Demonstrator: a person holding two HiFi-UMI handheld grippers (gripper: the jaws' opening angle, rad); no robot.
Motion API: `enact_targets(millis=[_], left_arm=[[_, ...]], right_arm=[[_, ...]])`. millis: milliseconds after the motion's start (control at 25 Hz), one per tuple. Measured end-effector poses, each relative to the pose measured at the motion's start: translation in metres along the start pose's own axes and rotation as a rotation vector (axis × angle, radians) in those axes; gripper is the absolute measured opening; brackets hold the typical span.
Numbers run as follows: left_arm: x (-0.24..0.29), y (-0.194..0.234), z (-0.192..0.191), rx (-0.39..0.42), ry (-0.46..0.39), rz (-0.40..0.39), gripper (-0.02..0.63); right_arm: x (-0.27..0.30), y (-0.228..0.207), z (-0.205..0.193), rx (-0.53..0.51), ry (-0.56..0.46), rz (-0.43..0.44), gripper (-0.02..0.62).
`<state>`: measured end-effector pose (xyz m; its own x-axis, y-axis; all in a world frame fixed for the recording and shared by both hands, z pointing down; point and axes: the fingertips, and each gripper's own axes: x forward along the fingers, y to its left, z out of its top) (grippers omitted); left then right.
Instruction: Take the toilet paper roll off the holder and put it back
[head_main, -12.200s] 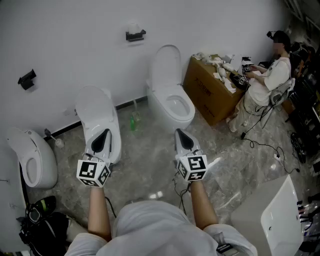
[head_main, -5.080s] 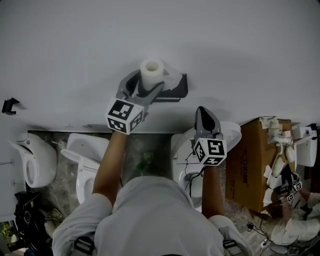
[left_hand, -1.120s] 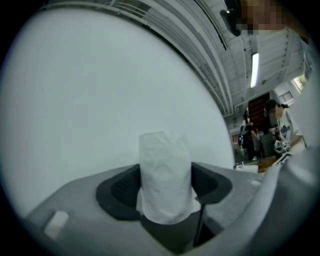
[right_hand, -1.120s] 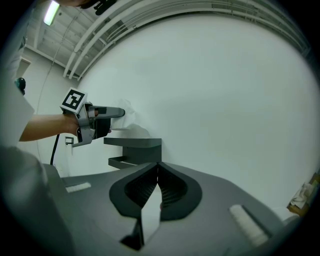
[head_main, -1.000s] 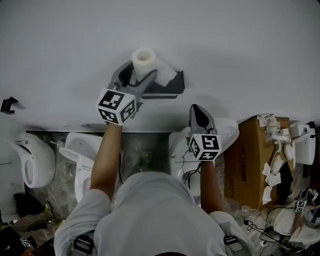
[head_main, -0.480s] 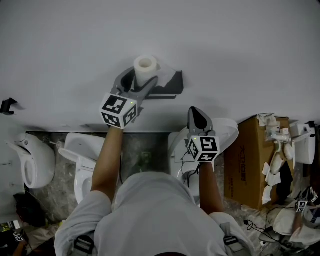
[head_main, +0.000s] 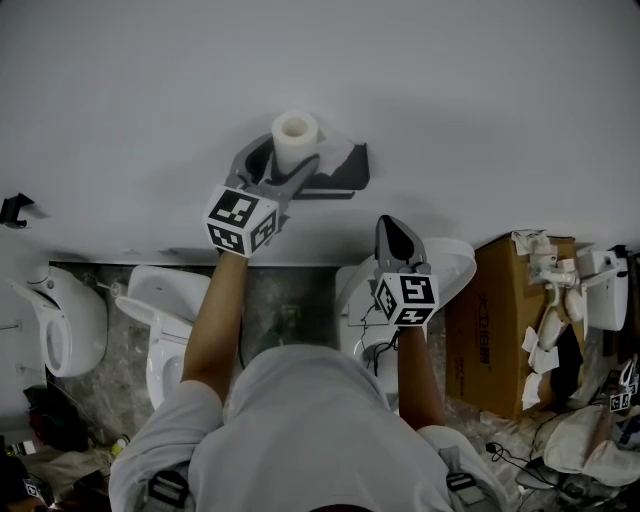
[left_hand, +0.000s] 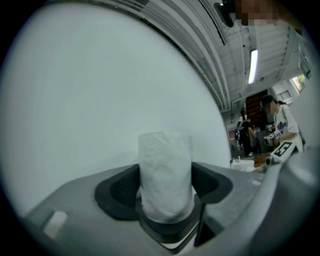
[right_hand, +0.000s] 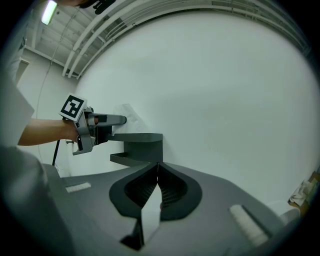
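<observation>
White toilet paper roll gripped upright in my L gripper, just left of holder on far wall, edged slightly right vs. 1 sec ago, so put-back looks begun; R gripper clenched, empty.

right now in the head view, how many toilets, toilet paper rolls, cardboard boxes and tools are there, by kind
toilets: 3
toilet paper roll: 1
cardboard box: 1
left tool, right tool: 2
total: 7
</observation>
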<state>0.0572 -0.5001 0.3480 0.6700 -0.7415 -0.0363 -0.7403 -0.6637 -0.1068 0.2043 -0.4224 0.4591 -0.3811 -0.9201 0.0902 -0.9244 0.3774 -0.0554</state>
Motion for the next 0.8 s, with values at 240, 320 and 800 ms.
enact_targets(millis=[240,320,800], left_arm=[[-0.004,0.0,0.005,-0.003,-0.005,-0.018,0.359],[-0.007,-0.001,0.007,0.003,-0.009,-0.024,0.362],[-0.047,-0.004,0.019,0.004,-0.059,0.009,0.352]], right_arm=[[-0.001,0.005,0.001,-0.002,-0.001,-0.004,0.003],[-0.002,0.005,0.002,0.001,-0.002,-0.011,0.003],[-0.014,0.012,0.001,0.012,-0.004,-0.038,0.003]])
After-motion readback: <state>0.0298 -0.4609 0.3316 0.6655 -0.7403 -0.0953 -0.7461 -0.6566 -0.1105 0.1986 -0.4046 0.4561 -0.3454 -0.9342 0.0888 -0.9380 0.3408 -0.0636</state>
